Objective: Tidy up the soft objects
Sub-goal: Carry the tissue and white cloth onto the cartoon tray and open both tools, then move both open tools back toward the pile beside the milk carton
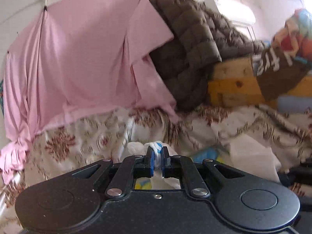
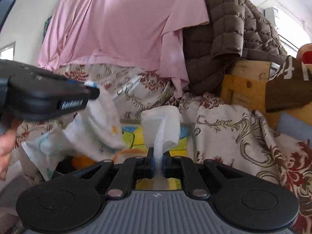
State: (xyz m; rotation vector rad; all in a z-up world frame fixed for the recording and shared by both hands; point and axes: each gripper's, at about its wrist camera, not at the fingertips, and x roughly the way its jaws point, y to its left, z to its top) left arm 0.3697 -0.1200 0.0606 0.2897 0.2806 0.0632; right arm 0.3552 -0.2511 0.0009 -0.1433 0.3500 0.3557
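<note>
My left gripper (image 1: 157,160) pinches a crinkled white diaper (image 2: 101,120); my right gripper (image 2: 157,160) grips thin, creased tissue (image 2: 161,124) over the floral bedspread (image 2: 234,128).

A bed covered by a cream floral bedspread (image 2: 234,128) carries a colourful drawing sheet (image 2: 136,138) near its front, while a pink sheet (image 2: 124,25) and brown quilted jacket (image 2: 218,44) drape onto it behind.

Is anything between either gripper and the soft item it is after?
Nothing visible. The left gripper is already shut on the white diaper, and the right gripper is shut on the white tissue. Both items hang above the floral bedspread.
</note>
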